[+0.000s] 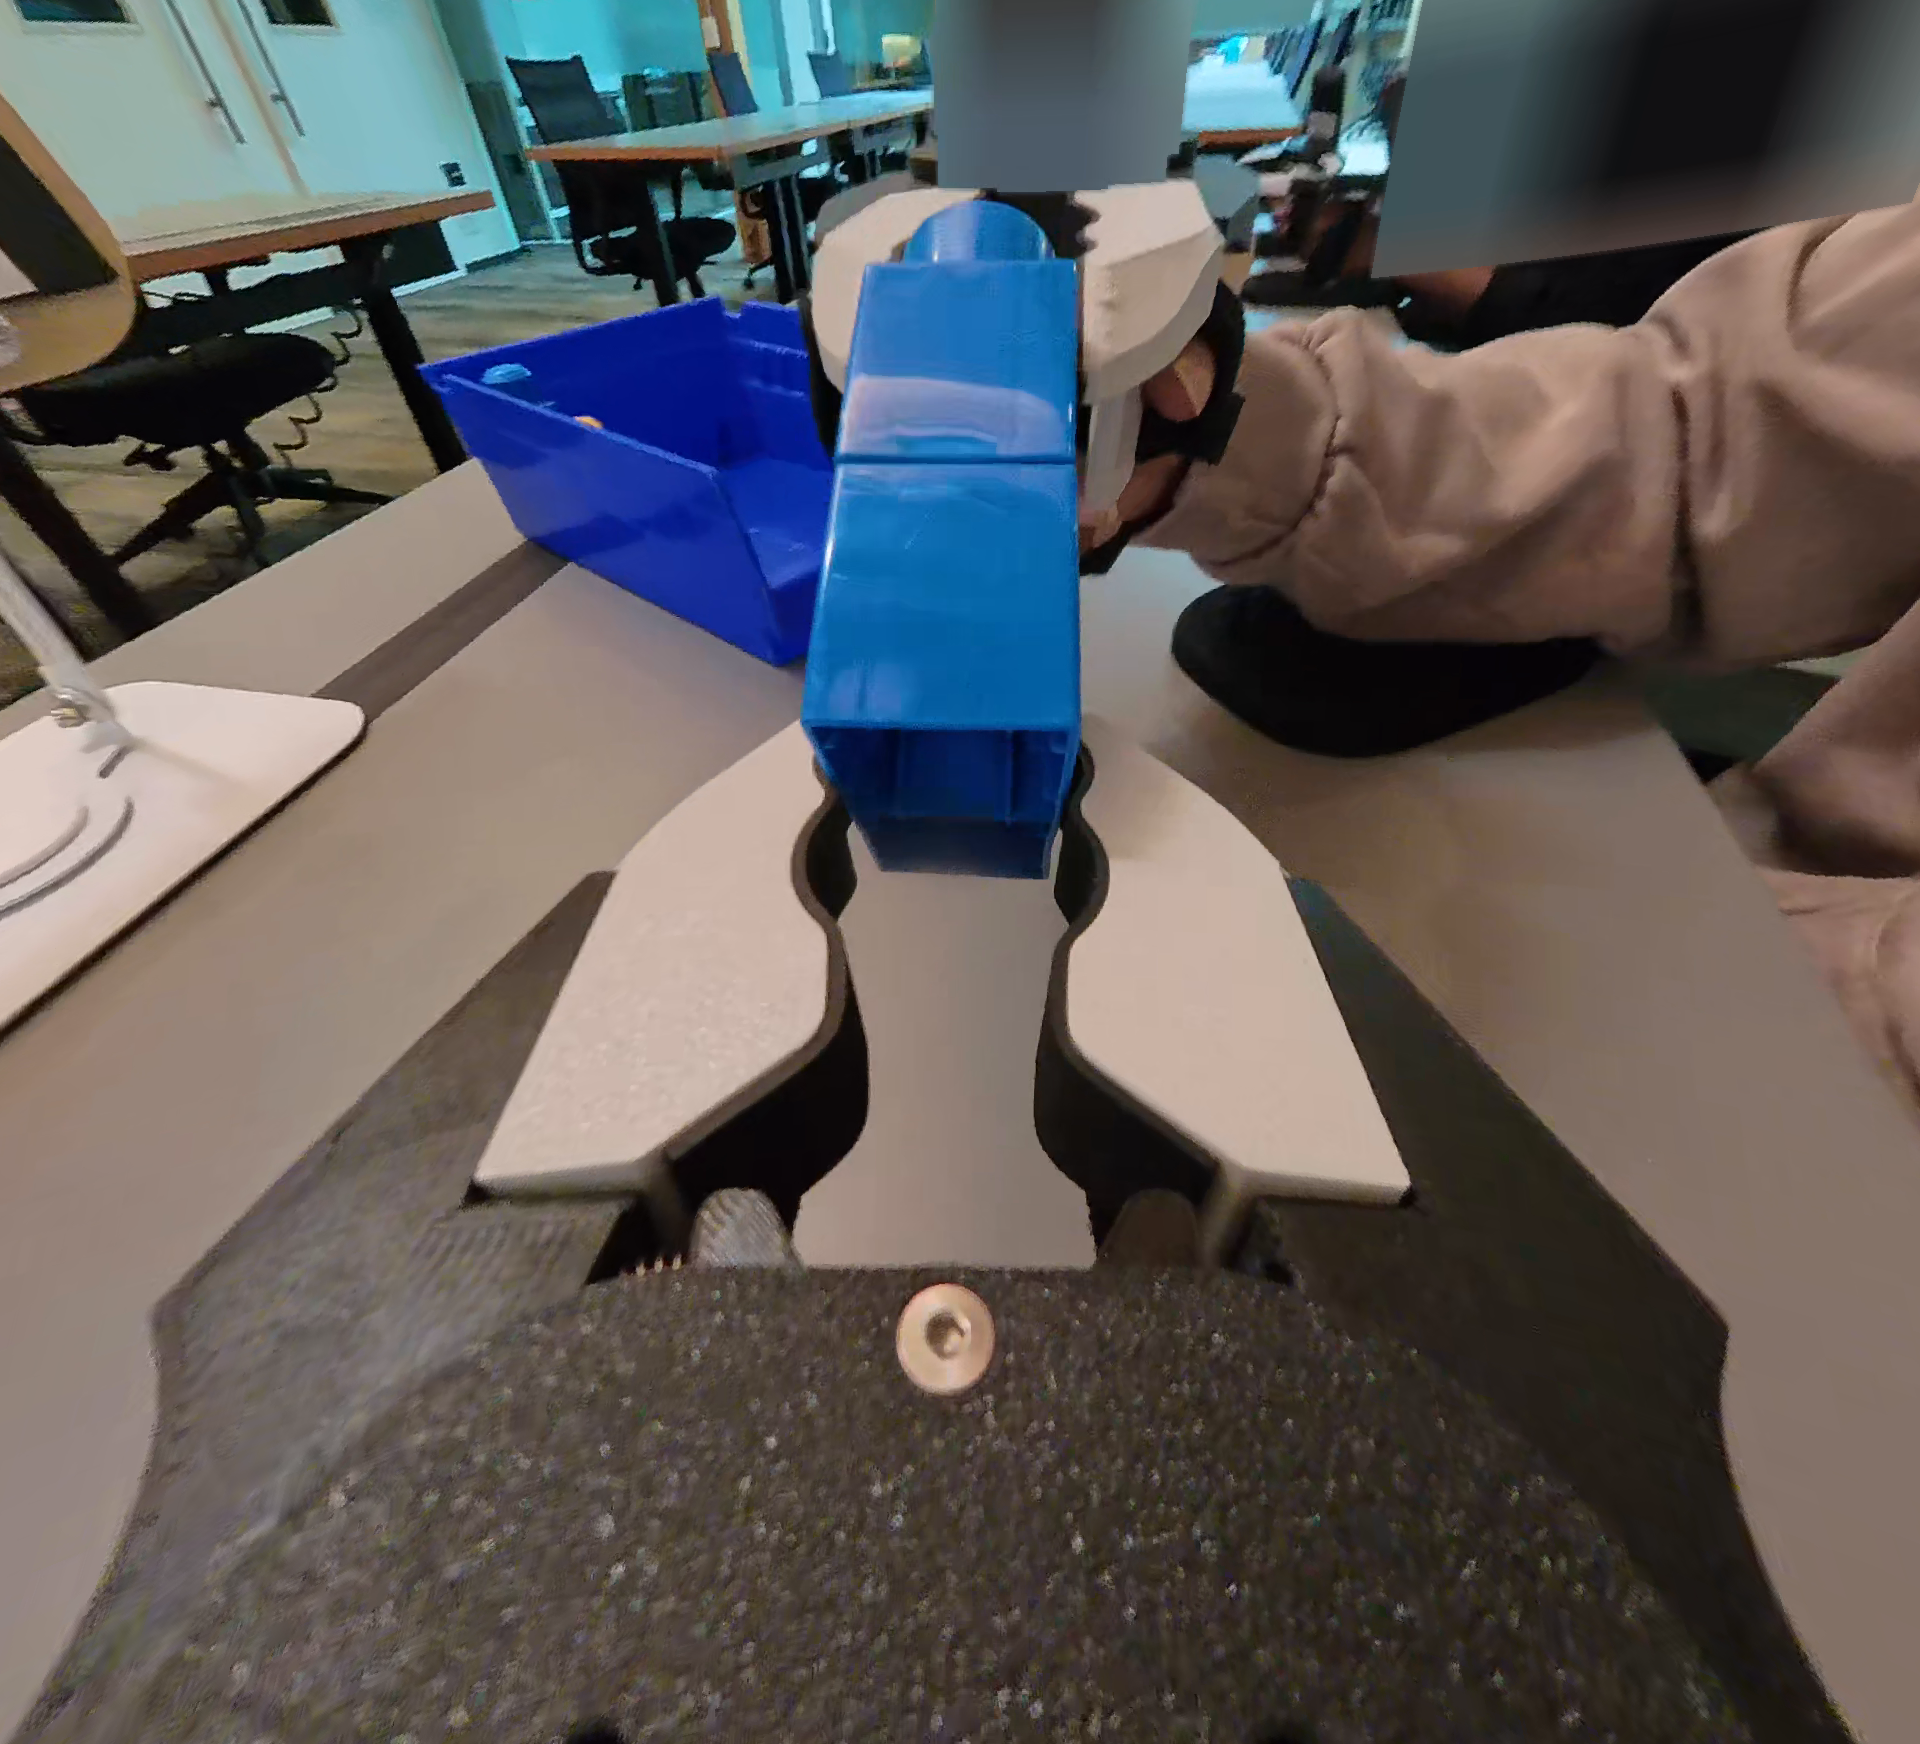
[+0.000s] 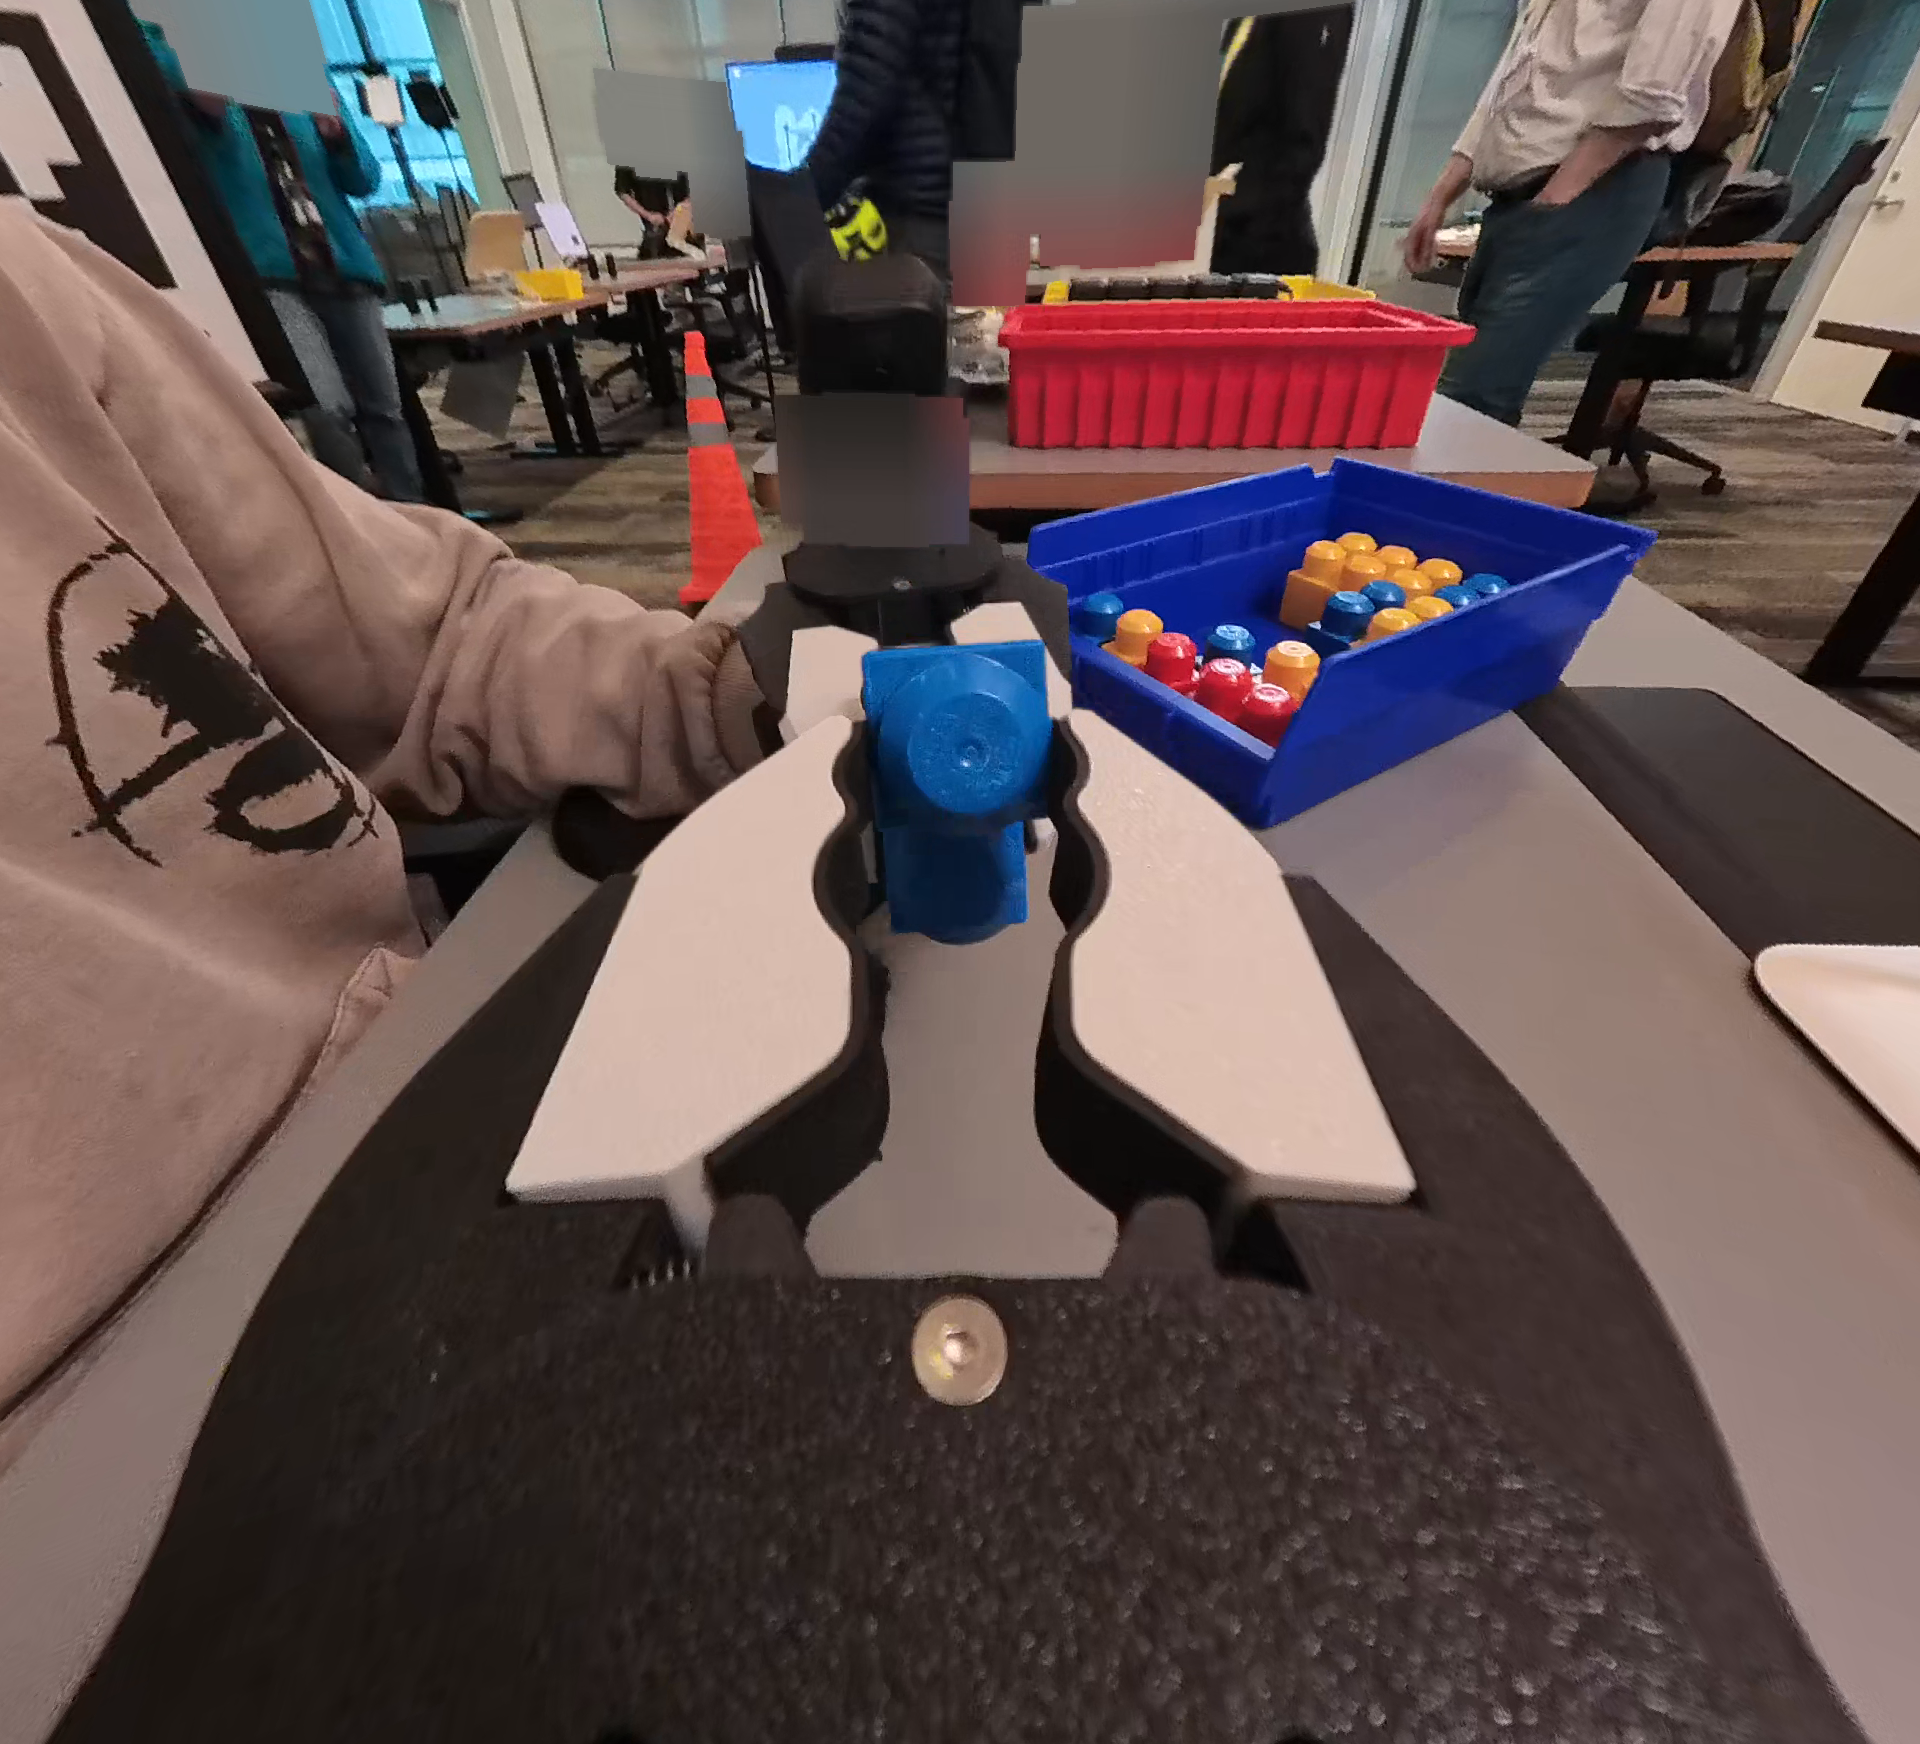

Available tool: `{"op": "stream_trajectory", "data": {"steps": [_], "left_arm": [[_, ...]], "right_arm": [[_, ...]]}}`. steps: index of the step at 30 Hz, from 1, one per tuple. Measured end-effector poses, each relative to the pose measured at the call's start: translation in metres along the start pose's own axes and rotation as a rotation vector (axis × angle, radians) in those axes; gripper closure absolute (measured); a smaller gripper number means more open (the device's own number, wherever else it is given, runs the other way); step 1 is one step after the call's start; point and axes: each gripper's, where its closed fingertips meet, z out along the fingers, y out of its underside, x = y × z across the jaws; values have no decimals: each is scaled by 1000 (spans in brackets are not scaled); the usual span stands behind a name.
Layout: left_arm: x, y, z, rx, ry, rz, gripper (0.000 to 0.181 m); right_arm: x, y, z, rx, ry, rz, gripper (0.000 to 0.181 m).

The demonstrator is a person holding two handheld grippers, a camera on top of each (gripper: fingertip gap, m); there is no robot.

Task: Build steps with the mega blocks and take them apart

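Observation:
Two blue mega blocks are joined end to end and held in the air between my grippers. My left gripper (image 1: 948,801) is shut on the near blue block (image 1: 945,614) at its hollow end. My right gripper (image 2: 961,811) is shut on the other blue block (image 2: 961,759), whose stud faces its camera. In the left wrist view that far block (image 1: 961,354) sits in the right gripper (image 1: 987,281). The left gripper (image 2: 935,645) shows just behind the block in the right wrist view. A blue bin (image 2: 1382,738) holds several orange, red and blue blocks (image 2: 1236,676).
The blue bin (image 1: 644,468) stands on the grey table beyond the blocks. A white lamp base (image 1: 156,790) lies at the table's side. A red bin (image 2: 1226,390) stands on another table behind, and an orange cone (image 2: 717,489) stands on the floor. People stand in the background. Across from one pair of fingers to the other is roughly 6 cm.

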Motion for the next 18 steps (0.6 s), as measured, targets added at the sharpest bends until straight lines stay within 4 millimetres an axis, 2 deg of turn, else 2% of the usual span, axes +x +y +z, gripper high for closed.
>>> {"op": "stream_trajectory", "data": {"steps": [4, 9, 13, 18], "left_arm": [[0, 8, 3, -72, -27, 60, 144], [7, 14, 4, -117, 18, 82, 144], [11, 0, 4, -34, 46, 43, 144], [21, -1, 7, -12, 74, 36, 144]], "right_arm": [[-2, 8, -3, -78, 12, -53, 149], [-10, 20, -7, -242, 2, -136, 149], [-11, 10, -10, -191, 64, -157, 146], [-20, 3, -16, -118, 100, -155, 149]]}}
